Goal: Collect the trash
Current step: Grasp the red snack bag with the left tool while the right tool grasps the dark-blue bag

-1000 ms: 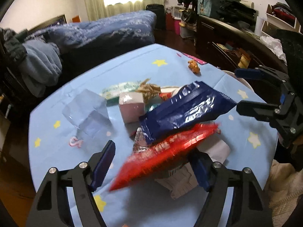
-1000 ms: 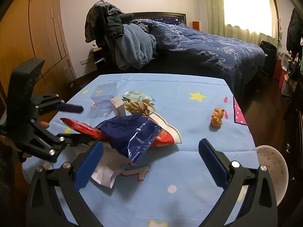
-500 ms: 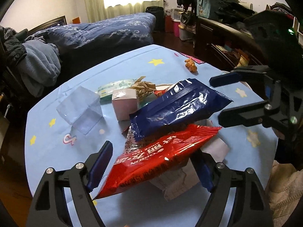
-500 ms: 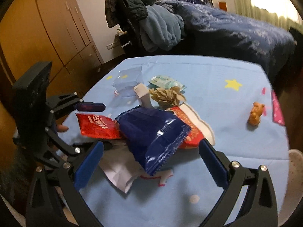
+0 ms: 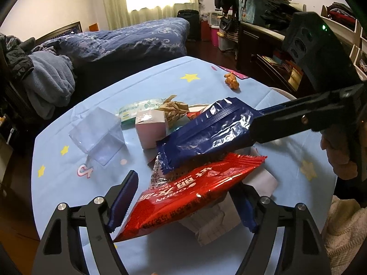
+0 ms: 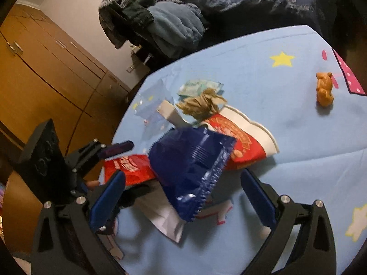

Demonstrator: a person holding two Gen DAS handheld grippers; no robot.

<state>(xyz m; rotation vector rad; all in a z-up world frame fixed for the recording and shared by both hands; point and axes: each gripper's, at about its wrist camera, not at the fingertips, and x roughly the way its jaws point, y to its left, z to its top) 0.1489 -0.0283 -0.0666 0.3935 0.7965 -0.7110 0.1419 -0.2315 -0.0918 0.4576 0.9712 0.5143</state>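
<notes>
**A:** Where do we have the trash?

**B:** Heaped near the front edge of the light blue star-print tablecloth. Our left gripper sits low over the pile with its jaws spread wide. The red snack wrapper lies between them, its right end against the right finger, while the left finger stands clear of it. We cannot call that a grip.

**A:** Which way does the red one run?

**B:** Its long axis goes from the lower left, close to us, up to the right, with the serrated far end pointing toward the right gripper. The dark blue foil wrapper lies over it on nearly the same slant, its crimped end toward the lower left.

**A:** And our right tool?

**B:** In its own view the jaws stand wide apart, and the blue wrapper hangs between them touching neither pad. From the left view one finger reaches in at that wrapper's far end; whether it touches, we cannot tell.

**A:** What is around the pile?

**B:** White paper underneath, a pink carton and a clear plastic box behind it, a crumpled brown paper, a green packet, and a small orange bear figure well apart toward the far corner.
</notes>
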